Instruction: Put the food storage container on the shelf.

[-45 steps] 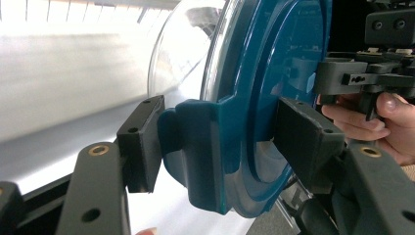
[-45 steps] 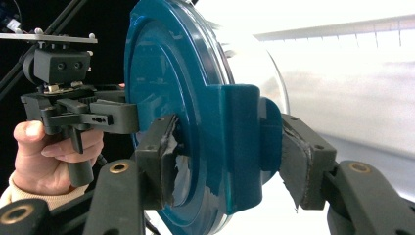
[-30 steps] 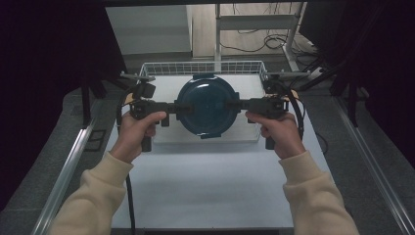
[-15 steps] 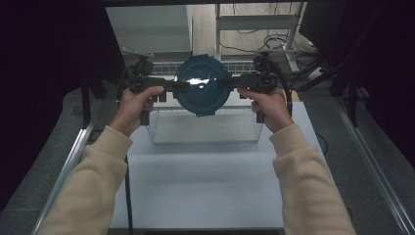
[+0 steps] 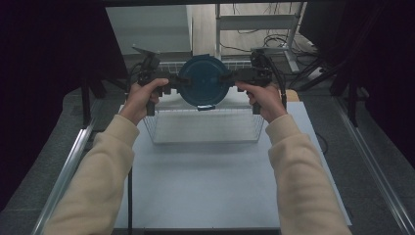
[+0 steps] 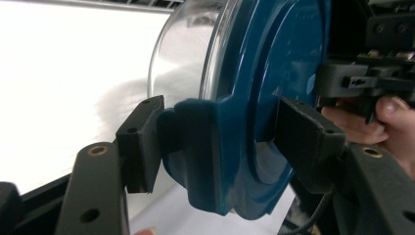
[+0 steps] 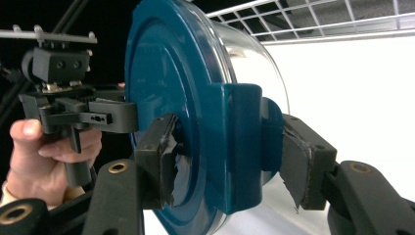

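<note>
Lifted farther and higher within 1 second: round clear container with blue lid, above wire basket on bench. Clamped by left gripper and right gripper fingers on 2 lid tabs; probably carried beyond.

Round dark-blue plastic lid on a clear container, held up between both tools above the far side of the rectangular white wire basket. Left tool clamps the lid's left edge, right tool its right edge. Basket sits on the pale grey desk. Cream sleeves enter from the bottom.
</note>
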Action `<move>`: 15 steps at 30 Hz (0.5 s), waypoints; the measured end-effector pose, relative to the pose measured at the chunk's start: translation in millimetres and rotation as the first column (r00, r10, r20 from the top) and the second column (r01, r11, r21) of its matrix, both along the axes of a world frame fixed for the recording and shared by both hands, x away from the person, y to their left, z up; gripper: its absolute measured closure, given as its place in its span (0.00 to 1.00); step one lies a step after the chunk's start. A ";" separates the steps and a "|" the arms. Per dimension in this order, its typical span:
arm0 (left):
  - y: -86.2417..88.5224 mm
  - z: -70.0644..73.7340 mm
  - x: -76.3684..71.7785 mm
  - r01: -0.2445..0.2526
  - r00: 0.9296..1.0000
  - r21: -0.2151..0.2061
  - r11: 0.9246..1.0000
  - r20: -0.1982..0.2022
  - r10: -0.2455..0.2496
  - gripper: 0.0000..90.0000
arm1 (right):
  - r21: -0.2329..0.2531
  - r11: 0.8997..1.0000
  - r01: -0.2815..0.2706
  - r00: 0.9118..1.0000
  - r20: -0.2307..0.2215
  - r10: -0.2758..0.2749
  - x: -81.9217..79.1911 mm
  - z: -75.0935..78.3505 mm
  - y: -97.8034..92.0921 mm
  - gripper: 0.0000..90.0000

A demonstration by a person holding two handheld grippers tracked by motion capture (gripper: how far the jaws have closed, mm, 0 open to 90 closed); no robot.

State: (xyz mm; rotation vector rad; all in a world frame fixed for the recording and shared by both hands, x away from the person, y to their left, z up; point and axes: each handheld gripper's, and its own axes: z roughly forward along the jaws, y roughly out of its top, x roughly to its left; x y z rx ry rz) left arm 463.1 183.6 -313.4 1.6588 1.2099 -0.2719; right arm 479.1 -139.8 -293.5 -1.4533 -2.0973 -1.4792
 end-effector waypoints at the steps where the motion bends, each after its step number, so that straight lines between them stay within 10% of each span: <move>1: -0.3 -0.2 1.7 -0.002 1.000 -0.001 1.000 -0.001 0.002 0.41 | -0.002 1.000 0.004 1.000 -0.015 -0.004 3.3 -1.1 -0.1 0.47; 15: -2.5 -18.7 29.8 -0.079 0.992 -0.101 0.992 -0.104 0.068 0.37 | 0.074 0.992 0.102 0.980 -0.177 -0.088 27.0 -22.7 -4.2 0.39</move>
